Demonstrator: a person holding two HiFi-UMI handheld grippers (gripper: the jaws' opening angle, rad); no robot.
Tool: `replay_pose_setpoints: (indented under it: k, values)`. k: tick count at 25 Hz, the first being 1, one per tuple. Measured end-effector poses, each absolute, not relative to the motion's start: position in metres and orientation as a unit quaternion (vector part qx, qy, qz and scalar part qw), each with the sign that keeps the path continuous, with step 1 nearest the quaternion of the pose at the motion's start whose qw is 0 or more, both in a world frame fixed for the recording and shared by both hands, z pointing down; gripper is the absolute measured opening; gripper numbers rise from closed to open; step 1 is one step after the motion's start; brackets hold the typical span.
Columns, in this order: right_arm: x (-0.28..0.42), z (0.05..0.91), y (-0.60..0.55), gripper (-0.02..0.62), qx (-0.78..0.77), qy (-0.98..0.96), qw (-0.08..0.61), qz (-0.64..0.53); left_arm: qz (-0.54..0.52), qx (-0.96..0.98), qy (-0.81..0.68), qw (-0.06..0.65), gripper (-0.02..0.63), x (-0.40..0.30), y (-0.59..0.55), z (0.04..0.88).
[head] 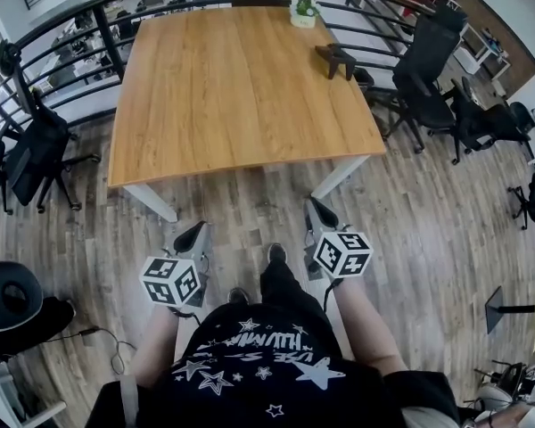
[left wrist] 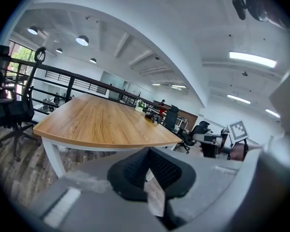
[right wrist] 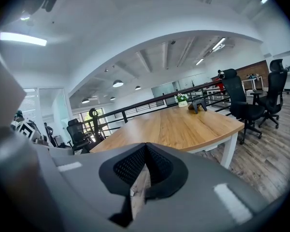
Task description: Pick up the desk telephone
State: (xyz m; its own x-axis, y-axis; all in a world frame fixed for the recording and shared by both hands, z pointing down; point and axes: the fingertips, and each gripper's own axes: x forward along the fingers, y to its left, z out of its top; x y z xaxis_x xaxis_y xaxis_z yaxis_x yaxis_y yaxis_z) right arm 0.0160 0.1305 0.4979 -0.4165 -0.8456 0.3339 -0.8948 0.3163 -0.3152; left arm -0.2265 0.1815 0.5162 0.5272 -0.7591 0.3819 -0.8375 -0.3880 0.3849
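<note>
The desk telephone [head: 336,59] is a dark object on the far right part of the wooden table [head: 232,96], small in the left gripper view [left wrist: 150,116] and in the right gripper view [right wrist: 199,104]. Both grippers hang low over the floor in front of the table's near edge, well short of the telephone. My left gripper [head: 190,237] [left wrist: 148,151] has its black jaws together with nothing held. My right gripper [head: 322,213] [right wrist: 146,146] is likewise shut and empty. Each carries its marker cube.
A small potted plant [head: 303,12] stands at the table's far edge. A black railing [head: 80,25] runs behind the table. Office chairs stand to the right [head: 428,78] and left [head: 31,154]. White table legs [head: 152,201] meet the wood floor near my feet.
</note>
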Motion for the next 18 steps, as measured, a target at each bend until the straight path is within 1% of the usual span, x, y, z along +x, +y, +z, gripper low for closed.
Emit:
replay_pose_setpoints:
  k: [7, 18]
  values:
    - [0.026, 0.504, 0.088, -0.002, 0.55, -0.805, 0.06, 0.215, 0.08, 0.813, -0.498, 0.291, 0.002, -0.222, 0.153, 0.533]
    - [0.061, 0.508, -0.04, -0.002, 0.53, -0.814, 0.043, 0.234, 0.087, 0.801, -0.519, 0.286, 0.002, -0.183, 0.042, 0.527]
